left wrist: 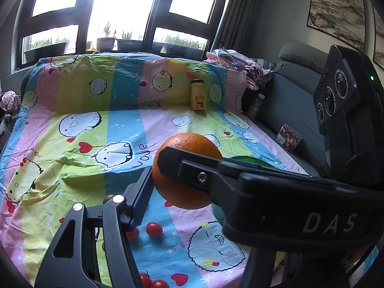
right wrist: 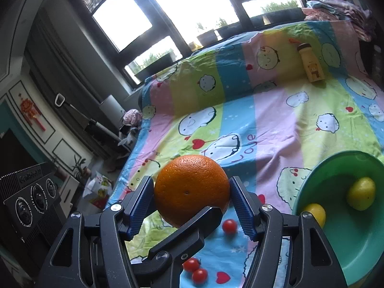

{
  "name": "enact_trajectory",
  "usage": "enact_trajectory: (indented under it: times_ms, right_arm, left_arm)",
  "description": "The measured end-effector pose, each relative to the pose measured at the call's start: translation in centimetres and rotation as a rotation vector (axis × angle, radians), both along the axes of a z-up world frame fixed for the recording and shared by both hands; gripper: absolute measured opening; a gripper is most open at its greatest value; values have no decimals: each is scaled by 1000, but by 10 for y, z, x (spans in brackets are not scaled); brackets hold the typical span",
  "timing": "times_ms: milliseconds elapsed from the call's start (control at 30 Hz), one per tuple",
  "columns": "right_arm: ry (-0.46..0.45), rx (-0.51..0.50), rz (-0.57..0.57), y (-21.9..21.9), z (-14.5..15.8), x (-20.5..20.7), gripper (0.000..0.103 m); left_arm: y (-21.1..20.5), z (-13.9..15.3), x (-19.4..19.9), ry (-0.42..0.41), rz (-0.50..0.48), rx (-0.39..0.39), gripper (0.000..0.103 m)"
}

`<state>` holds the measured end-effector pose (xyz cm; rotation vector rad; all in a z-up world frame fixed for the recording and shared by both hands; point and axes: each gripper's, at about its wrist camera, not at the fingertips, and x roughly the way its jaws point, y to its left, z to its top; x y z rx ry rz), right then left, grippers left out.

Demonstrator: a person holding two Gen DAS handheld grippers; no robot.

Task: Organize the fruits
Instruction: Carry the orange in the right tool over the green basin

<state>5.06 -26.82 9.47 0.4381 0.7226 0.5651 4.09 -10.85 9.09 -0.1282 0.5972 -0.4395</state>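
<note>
Here, one orange is sitting low in the middle of the right wrist view, raised off the sheet and squeezed on both sides by the blue ribbed pads of the right gripper, one pad touching its left flank and the other its right. A black finger of the left gripper is crossing under the orange's lower front and touching it. In the left wrist view the same orange is lying just right of centre, the left gripper clamping it as well: its ribbed left pad is pressing the fruit's lower left, while the other finger, a black bar with a screw, is lying across its face. So both tongs are gripping the one orange together. A green bowl is filling the lower right of the right wrist view, holding two yellow-green fruits, one deep inside, one at the near rim partly hidden by the gripper. In the left wrist view only a sliver of that bowl is showing behind the bar. Three cherry tomatoes are showing on the sheet in the right wrist view, one below the orange and two at the bottom edge; the left wrist view is showing four, two at lower centre and two at the bottom edge. One yellow bottle with a bear label is standing upright at the sheet's fold, upper centre.
</note>
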Motion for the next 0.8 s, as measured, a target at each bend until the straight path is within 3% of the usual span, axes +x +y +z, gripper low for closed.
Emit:
enact_trajectory:
  times_ms: [800]
  right_arm:
    - [57,45,-196,-103,-9,-5,68]
  left_arm:
    - [-96,2,16,16,-174,-14,61]
